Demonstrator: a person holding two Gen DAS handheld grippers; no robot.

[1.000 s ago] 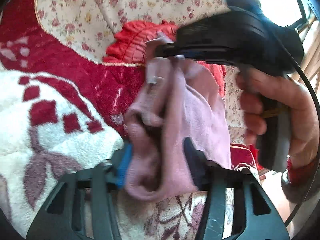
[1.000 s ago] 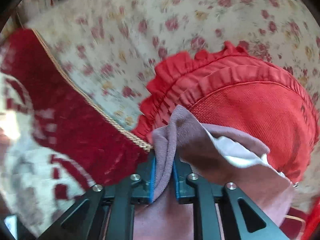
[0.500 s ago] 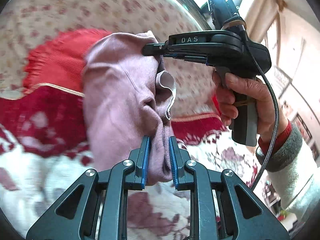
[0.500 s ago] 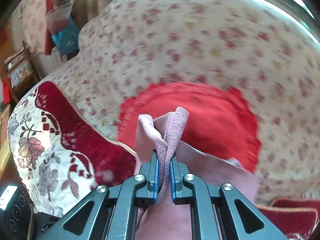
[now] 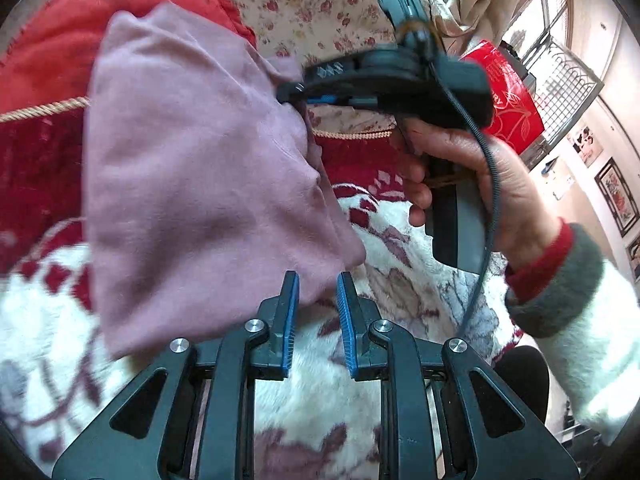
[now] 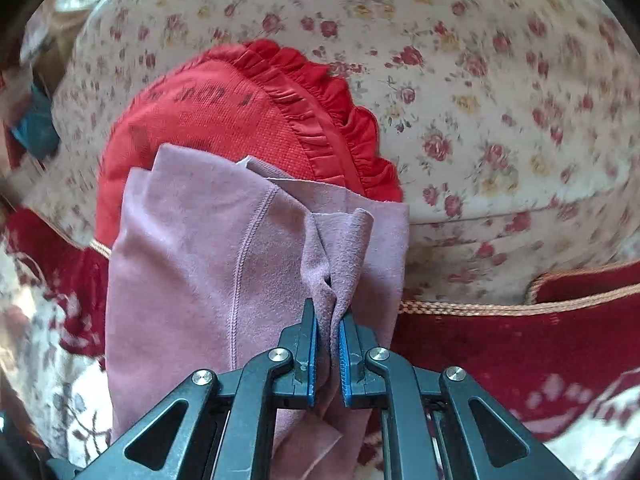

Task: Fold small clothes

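A small pink garment [image 5: 192,168] hangs in the air over a sofa. My right gripper [image 6: 328,320] is shut on a bunched edge of the pink garment [image 6: 208,272]; it shows from the side in the left wrist view [image 5: 292,94], held in a hand. My left gripper [image 5: 317,284] is open, its blue pads apart, with the garment's lower corner just above and between the fingertips, not pinched. The cloth hangs down to the left of the left gripper.
A red ruffled cushion [image 6: 248,104] leans on the floral sofa back [image 6: 480,80]. A red and white patterned blanket [image 5: 360,400] covers the seat. A red bag [image 5: 508,96] and a window are at the far right.
My left gripper has opened and let go of the pink garment. The garment now hangs spread out from the right gripper, which has swung to the right.
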